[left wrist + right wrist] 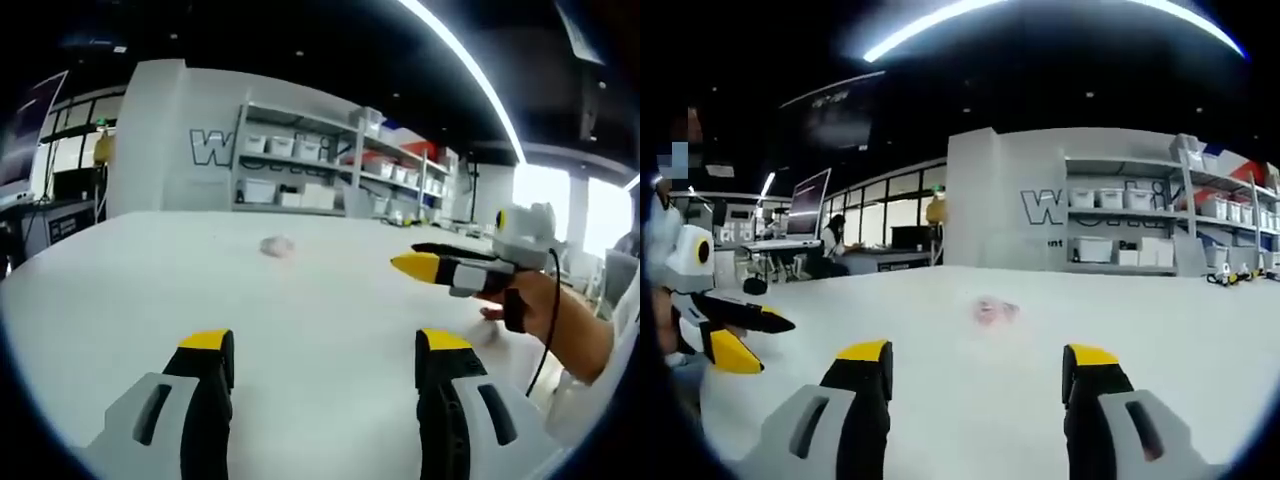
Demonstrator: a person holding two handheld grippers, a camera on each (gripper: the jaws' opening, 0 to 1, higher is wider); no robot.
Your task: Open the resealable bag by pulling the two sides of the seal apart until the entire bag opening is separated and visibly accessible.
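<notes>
Clear bag [277,245] on white counter [150,300], far off: light, soft, slippery; grip seal edges. Both claws spread, empty.

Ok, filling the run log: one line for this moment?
bag on table, untouched | left gripper open | right gripper open | seal not started
</notes>
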